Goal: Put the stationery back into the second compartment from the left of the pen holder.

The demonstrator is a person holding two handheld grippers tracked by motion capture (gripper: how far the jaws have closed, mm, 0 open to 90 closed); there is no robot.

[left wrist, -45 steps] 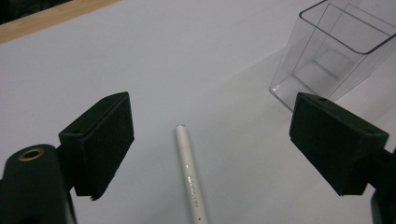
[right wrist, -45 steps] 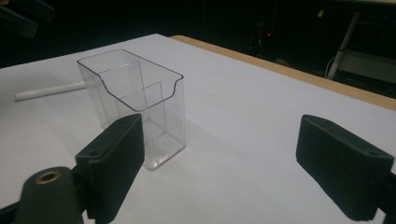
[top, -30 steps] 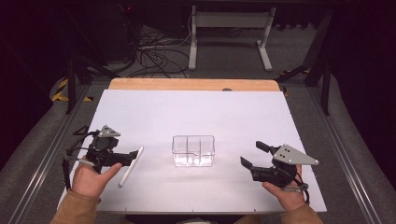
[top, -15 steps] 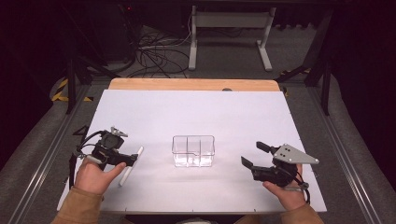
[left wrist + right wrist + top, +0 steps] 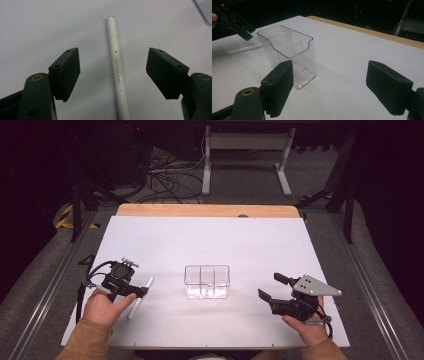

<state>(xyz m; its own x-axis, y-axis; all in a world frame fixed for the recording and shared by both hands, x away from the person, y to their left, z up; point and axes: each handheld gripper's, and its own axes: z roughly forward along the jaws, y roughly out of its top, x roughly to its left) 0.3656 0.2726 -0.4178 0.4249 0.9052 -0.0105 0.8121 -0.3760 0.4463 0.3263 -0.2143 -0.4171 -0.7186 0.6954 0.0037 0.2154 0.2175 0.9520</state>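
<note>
High view: left gripper [image 5: 131,290] over pen [image 5: 140,291] at 9 o'clock of bin [image 5: 207,281] on desk [image 5: 200,245]. Left gripper view: fingers, just closing, straddled pen untouched, aligned for pickup. Right gripper view: right gripper [image 5: 332,87] open, empty, waiting beside bin.

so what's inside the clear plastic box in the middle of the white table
The clear plastic box on the white table holds nothing visible: just inner dividers forming compartments. The white pen lies outside, between the open left gripper pads, untouched.
</note>
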